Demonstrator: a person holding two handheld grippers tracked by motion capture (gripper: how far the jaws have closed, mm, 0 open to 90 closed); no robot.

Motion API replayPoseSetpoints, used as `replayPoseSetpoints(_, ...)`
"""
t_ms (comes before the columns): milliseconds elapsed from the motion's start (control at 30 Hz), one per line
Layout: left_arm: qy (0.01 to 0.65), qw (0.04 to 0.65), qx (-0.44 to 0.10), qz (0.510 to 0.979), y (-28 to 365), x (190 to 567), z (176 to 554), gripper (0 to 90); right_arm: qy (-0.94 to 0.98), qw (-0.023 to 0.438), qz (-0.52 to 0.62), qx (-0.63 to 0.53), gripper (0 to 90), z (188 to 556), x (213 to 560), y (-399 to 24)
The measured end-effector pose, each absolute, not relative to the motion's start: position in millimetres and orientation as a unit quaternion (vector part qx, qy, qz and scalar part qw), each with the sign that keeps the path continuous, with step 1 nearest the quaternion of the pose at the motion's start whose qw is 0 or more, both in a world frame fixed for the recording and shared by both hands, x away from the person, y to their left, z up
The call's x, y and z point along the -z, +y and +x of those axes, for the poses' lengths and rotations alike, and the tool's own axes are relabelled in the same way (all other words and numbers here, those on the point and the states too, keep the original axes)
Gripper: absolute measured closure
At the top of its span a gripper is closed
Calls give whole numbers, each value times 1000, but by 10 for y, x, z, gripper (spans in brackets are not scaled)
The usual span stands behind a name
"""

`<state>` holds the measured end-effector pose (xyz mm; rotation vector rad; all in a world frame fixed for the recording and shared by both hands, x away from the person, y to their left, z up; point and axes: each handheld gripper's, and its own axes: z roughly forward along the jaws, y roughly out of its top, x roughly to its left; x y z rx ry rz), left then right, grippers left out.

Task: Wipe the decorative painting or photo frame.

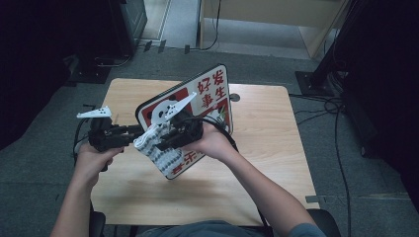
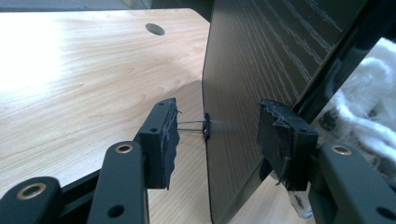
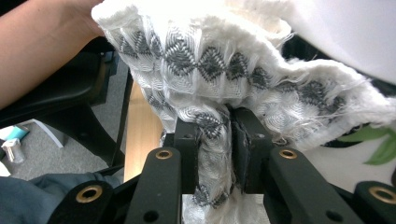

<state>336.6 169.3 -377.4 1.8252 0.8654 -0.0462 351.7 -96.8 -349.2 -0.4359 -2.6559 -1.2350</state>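
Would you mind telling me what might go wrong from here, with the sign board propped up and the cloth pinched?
1. The left gripper straddles the sign board's edge with a gap at each pad; the tilted board could tip or slide on the table.
2. The right gripper pinches a narrow fold of the woven cloth; rubbing may pull it free.

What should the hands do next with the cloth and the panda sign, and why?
Probably rub the cloth a little way along the sign's printed face. The right gripper has its fingers pinched on the cloth, bunched against the front of the tilted sign. The left gripper straddles the board's edge with gaps on both sides, so closing it first might steady the sign.
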Motion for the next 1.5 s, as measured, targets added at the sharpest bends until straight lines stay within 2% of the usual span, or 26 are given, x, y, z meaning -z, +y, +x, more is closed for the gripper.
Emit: replayPoseSetpoints(1500, 365, 525, 20, 768, 1673, 3796, 3359, 493, -896, 100, -146, 407, 743, 3395, 4035, -1053)
